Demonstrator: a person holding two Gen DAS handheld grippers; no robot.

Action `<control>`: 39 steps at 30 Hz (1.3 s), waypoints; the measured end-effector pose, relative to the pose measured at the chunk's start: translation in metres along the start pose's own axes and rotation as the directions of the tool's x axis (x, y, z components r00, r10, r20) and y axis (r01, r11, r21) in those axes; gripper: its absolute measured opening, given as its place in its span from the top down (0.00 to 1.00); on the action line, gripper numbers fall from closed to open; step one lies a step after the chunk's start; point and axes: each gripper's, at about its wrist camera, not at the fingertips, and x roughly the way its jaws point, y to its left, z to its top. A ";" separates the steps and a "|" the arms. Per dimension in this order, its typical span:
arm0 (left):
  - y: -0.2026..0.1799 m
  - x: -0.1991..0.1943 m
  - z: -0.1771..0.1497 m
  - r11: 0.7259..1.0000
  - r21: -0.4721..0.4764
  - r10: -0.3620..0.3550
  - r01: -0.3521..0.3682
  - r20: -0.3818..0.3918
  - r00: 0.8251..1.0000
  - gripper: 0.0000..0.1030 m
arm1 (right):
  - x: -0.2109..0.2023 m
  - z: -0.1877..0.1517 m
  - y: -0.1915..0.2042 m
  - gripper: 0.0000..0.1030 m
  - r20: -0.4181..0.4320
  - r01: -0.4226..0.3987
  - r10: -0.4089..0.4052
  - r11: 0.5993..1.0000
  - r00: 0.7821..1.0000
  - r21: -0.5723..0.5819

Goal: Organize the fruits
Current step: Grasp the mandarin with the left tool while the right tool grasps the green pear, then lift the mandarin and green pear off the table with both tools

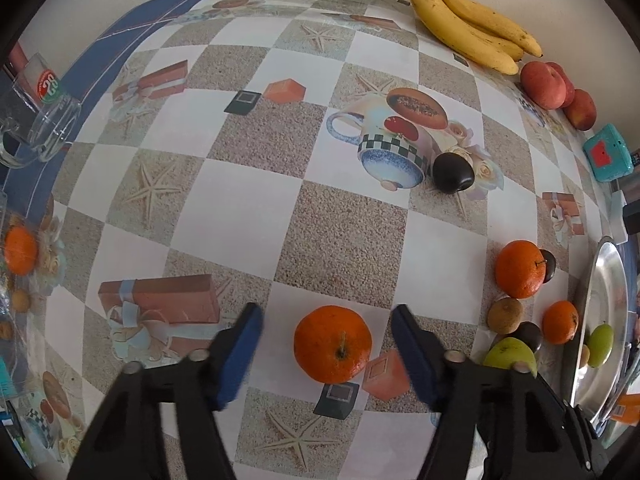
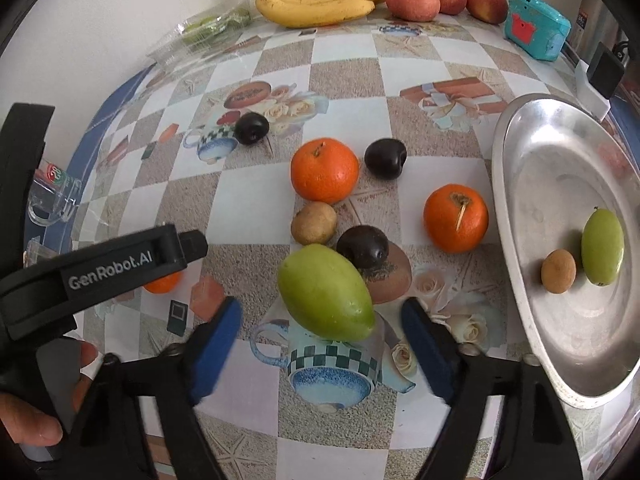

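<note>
1. tabletop [image 2: 248, 216]: checkered cloth with printed cups, starfish and gift boxes; fruit is scattered over it.
2. metal tray [image 2: 516, 152]: at the right edge of the tabletop; it holds one green fruit [image 2: 602, 252] and one small brown fruit [image 2: 558, 271], just beside each other.
3. banana bunch [image 2: 320, 0] and three red apples [image 2: 412, 0]: along the far wall, side by side.
4. left tongs [image 1: 327, 354]: pointing steeply down, blue pads on either side of an orange [image 1: 333, 343] on the tabletop; a gap shows on each side, pads not pressing. half-wide.
5. right tongs [image 2: 322, 350]: pointing steeply down, pads flanking a green mango-like fruit [image 2: 326, 292] on the tabletop; clear gaps both sides, nothing gripped.
6. loose group behind the green fruit: two oranges [image 2: 324, 170], a brown kiwi-like fruit [image 2: 313, 222], three dark plums [image 2: 362, 246]; one plum sits apart, further left.
7. a hand [image 2: 36, 412] grips the left tool's handle, lower left of the right wrist view.
</note>
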 end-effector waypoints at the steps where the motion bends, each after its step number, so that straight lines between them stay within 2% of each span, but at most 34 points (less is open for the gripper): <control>1: 0.000 -0.001 0.000 1.000 -0.001 -0.001 0.001 0.002 1.000 0.49 | 0.000 0.000 -0.001 0.34 0.001 -0.004 0.004 1.000 1.000 0.004; 4: 0.001 -0.005 0.000 1.000 -0.012 -0.022 0.022 0.001 1.000 0.63 | 0.000 0.001 -0.003 0.45 0.001 -0.014 0.014 1.000 1.000 0.019; 7: 0.000 -0.006 0.000 1.000 -0.011 -0.023 0.023 0.001 1.000 0.63 | -0.002 0.001 -0.006 0.53 0.003 -0.020 0.020 0.999 1.000 0.028; 23: 0.007 -0.034 -0.006 0.998 -0.035 -0.039 0.042 0.077 0.996 0.63 | -0.010 0.000 -0.003 0.61 0.011 -0.048 0.048 0.999 0.999 0.013; 39: 0.002 -0.054 -0.009 0.999 -0.024 -0.045 0.048 0.127 0.991 0.63 | -0.048 0.002 0.001 0.65 0.099 -0.102 0.105 0.994 0.990 -0.032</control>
